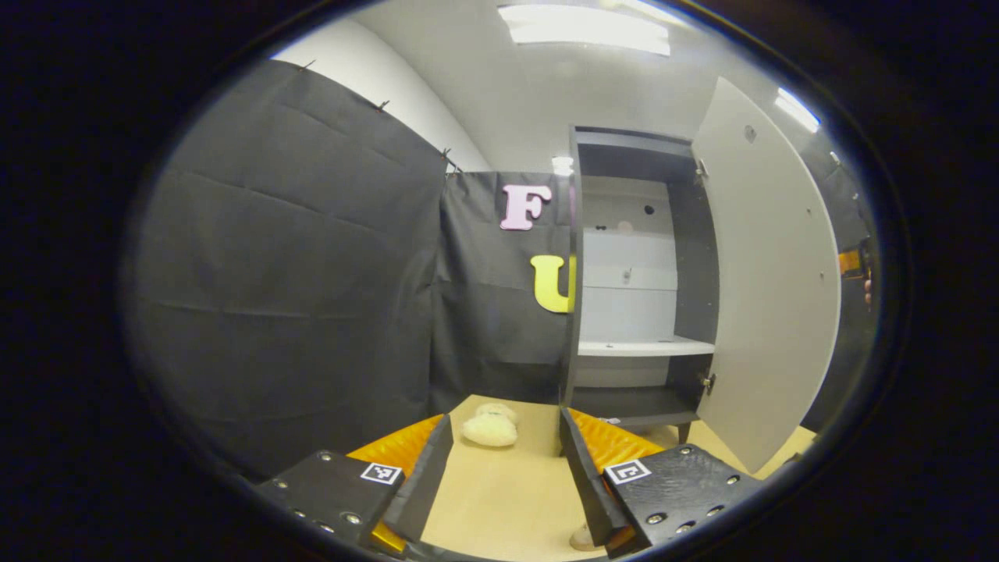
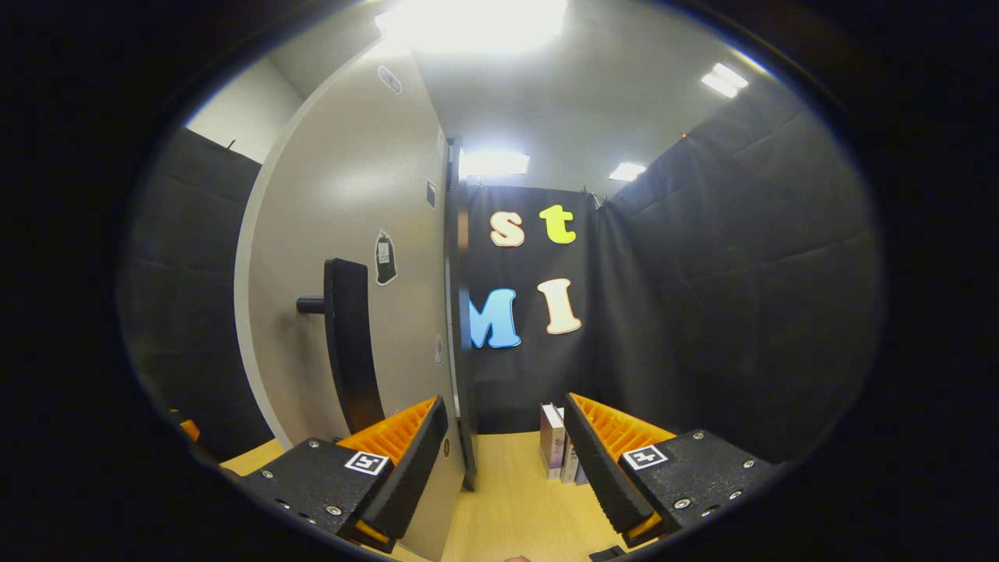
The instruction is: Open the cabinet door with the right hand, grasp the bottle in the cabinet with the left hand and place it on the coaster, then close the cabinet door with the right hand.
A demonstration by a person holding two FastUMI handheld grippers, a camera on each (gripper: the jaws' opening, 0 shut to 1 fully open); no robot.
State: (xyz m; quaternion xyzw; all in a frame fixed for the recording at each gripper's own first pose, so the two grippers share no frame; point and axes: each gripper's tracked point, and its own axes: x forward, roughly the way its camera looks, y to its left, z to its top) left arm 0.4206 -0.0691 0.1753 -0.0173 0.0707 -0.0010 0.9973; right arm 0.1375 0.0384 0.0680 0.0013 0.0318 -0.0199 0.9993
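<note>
Nearest in the left gripper view, the left gripper [image 1: 506, 476] has its fingers spread wide over the bare wooden table [image 1: 499, 499], with nothing between them. Just beyond the gap lies a small cream plush toy [image 1: 490, 428] on the table, close to the booth's cloth wall. A pale round edge [image 1: 581, 537] peeks out at the bottom by the inner side of one finger; what it is cannot be told.

Farther back stands the cabinet [image 1: 574, 273], dark-framed with a pale back panel. Its door [image 1: 769, 265] is swung wide open to the side, hinged on the far edge of the opening. Inside, a white shelf [image 1: 644, 347] crosses the lower part, and the shelf surfaces that show are bare. The bottle cannot be made out in the cabinet from this angle, and the coaster cannot be picked out with any certainty.

In the right gripper view, the right gripper [image 2: 506, 460] is likewise open wide, holding nothing. It sits just beside the outer face of the door [image 2: 343, 234], whose free edge runs down between the fingers. A dark vertical handle [image 2: 349, 343] juts from the door face, just above one finger but apart from it. Past the other finger, a few small books [image 2: 556, 449] stand upright on the table by the cloth wall.
</note>
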